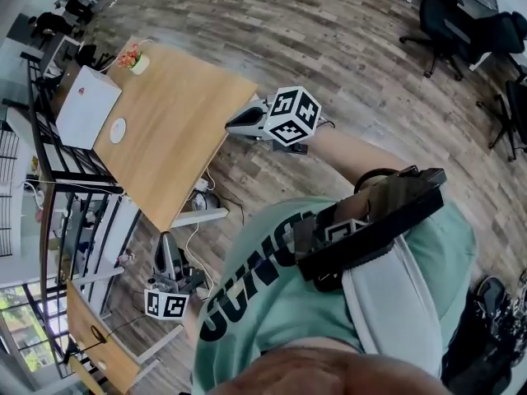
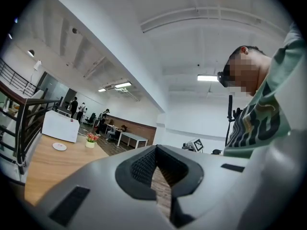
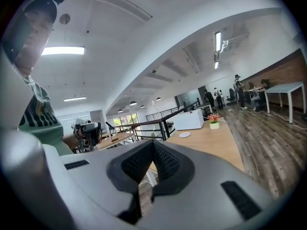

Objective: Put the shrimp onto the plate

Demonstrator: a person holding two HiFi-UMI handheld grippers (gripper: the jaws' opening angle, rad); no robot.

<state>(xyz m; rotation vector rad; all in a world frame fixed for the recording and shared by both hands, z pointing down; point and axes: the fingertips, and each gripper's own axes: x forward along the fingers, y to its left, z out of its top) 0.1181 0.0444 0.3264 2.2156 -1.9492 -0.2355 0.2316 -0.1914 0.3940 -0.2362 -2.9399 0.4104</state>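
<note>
No shrimp shows in any view. A small white plate [image 1: 118,130] [image 2: 59,146] [image 3: 184,134] lies on the wooden table [image 1: 177,138], far from both grippers. My right gripper [image 1: 231,125] [image 3: 152,143] is held level in the air beside the table's near edge, jaws shut and empty. My left gripper [image 1: 167,239] [image 2: 156,149] hangs lower, near the person's green shirt, off the table. Its jaws meet at the tips with nothing between them.
On the table stand a white box [image 1: 86,105] and a flower pot [image 1: 137,61]. A black railing [image 1: 49,179] runs behind it. A second wooden desk [image 1: 99,344] is at lower left, and office chairs [image 1: 445,23] at upper right. Wood floor lies all around.
</note>
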